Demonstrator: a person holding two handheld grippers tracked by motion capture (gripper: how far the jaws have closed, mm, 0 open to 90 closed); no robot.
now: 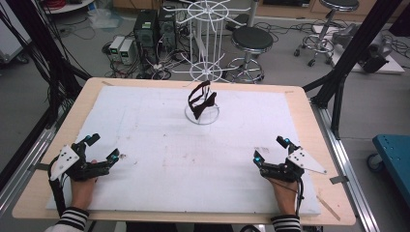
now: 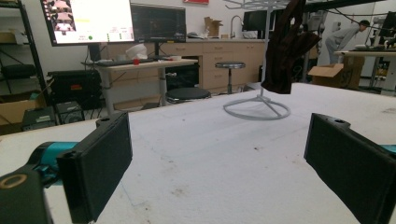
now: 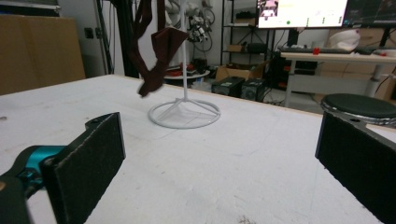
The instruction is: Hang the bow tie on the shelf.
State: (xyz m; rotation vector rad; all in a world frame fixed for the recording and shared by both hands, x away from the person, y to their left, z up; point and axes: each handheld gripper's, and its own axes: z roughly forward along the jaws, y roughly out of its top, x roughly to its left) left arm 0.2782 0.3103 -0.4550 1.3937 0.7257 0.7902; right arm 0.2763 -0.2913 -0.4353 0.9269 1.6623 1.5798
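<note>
The left hand-held gripper (image 1: 101, 149) rests low on the surface (image 1: 159, 164) with its jaws spread wide, nothing between them. The right hand-held gripper (image 1: 270, 151) sits the same way, jaws wide apart and empty. Each jaw carries a flat, black, fine-grained rectangular pad. Well ahead of both, roughly midway between them, a dark brown fabric bow tie (image 1: 200, 101) hangs limp on a thin white wire stand (image 1: 205, 67) with a ring-shaped base. The surface is white, matte and faintly stained, laid over pale wood.
</note>
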